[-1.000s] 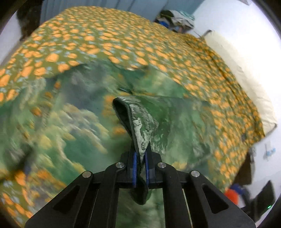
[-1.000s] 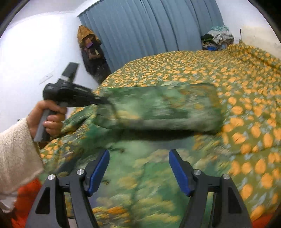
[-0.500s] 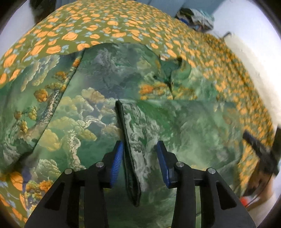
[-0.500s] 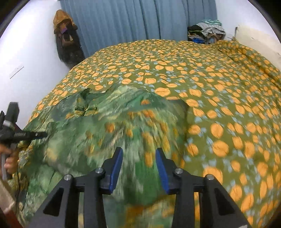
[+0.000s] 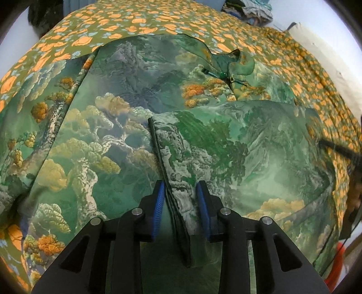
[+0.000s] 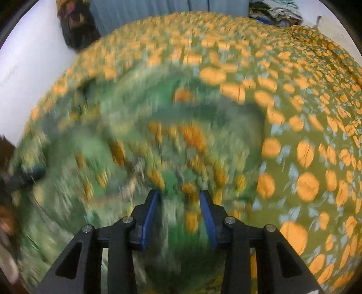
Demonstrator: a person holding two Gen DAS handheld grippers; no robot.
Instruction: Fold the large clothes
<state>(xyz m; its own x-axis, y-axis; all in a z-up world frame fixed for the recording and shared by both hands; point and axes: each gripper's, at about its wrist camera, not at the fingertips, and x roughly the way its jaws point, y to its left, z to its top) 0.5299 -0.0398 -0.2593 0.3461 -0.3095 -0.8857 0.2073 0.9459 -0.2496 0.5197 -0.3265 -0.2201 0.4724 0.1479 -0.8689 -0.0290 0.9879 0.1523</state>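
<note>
A large green garment with a landscape print [image 5: 135,113] lies spread on the bed. One flap [image 5: 226,147] is folded over onto it, its dark-trimmed edge [image 5: 158,153] running down between the pads of my left gripper [image 5: 181,196]. Those jaws are closing, but gaps still show on both sides of the cloth. In the blurred right wrist view, my right gripper [image 6: 181,203] hovers low over the garment [image 6: 135,135] near its right border, jaws narrow but apart, with nothing clearly pinched. The other gripper [image 6: 20,176] shows dimly at the left edge.
The bedspread [image 6: 305,158] is olive with orange flowers and stretches far to the right and back. A heap of clothes [image 5: 248,11] sits at the far end by blue curtains [image 6: 158,9]. A pale pillow [image 5: 328,56] lines the right side. A red-orange object [image 5: 337,266] lies off the bed.
My left gripper released the pinched edge and sank toward the bed; the flap now lies flat. My right gripper narrowed its jaws and swept across to the garment's right part.
</note>
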